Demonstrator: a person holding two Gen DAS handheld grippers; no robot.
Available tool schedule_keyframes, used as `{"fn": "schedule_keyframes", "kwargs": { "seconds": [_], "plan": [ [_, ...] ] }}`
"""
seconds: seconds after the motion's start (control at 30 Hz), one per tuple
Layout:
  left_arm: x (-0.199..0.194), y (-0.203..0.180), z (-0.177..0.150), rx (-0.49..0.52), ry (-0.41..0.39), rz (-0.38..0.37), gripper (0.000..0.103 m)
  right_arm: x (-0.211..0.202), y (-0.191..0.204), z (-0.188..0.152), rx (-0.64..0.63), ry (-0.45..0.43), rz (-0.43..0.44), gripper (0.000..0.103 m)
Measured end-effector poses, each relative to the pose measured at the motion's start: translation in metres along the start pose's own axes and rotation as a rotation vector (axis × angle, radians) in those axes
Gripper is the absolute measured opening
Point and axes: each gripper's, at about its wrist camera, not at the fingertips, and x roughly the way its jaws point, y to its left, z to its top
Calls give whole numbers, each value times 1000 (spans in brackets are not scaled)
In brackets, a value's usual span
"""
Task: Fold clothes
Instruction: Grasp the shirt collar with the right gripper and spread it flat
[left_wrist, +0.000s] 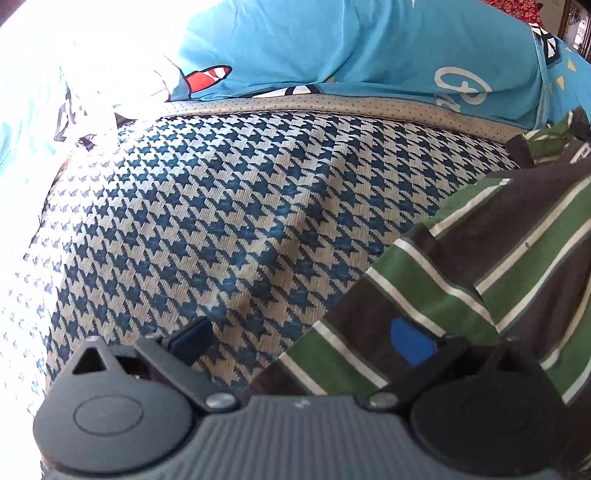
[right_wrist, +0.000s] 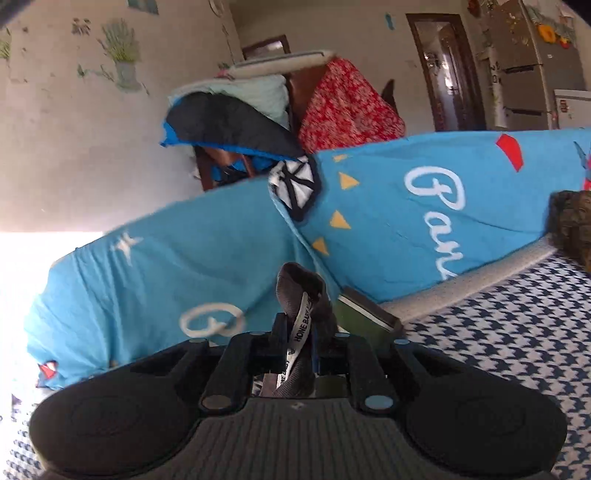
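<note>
I am at the start of a fold, with one striped shirt (left_wrist: 491, 266) gripped at two places and spread over the right side of the left wrist view, on the houndstooth mat (left_wrist: 221, 206) that fills the middle of that frame.

My left gripper (left_wrist: 303, 347) has its jaws wide apart: one blue pad (left_wrist: 194, 336) sits bare over the mat at lower left, the other blue pad (left_wrist: 410, 345) rests on the shirt's hem at lower right. Nothing lies between them, so this hand holds nothing.

My right gripper (right_wrist: 295, 350) has its jaws pressed together on the shirt's grey collar (right_wrist: 303, 291), low in the middle of the right wrist view; the white neck label (right_wrist: 297, 336) hangs down between them. A bit of green cloth shows just to the right of it.

I judge the next move to be for the left hand: slide it rightwards so the hem comes between the pads, then close. After that both hands can lift and lay the shirt flat. The cloth is soft and may slip if caught by one layer only.

Counted: one shirt, one mat, two grippers. One blue printed quilt (left_wrist: 351, 40) is heaped across the top of the frame behind the mat, and one red flowered cloth (right_wrist: 347, 107) hangs in the upper middle of the right wrist view.
</note>
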Motion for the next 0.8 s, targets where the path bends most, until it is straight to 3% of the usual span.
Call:
{"fn": "schedule_keyframes", "kwargs": {
  "seconds": [0.13,0.2,0.3,0.5,0.63,0.73,0.8],
  "plan": [
    [7,7,10,-33,-4,-16,103,-9,-2,-2,-19,-10,-15,17],
    [9,10,13,-44,-6,-15,103,-16,-1,-2,-41,-26,-9,24],
    [9,15,16,-67,-8,-17,103,-25,12,-1,-85,-13,119,27],
    [7,27,22,-115,-14,-23,103,-21,43,-33,-222,226,322,28],
    [5,31,23,-130,-18,-23,103,-19,63,-59,-314,325,375,30],
    [3,33,23,-134,-18,-18,103,-19,73,-74,-337,375,394,37],
    [3,35,23,-139,-17,-14,103,-17,78,-79,-343,395,389,48]
  ]
}}
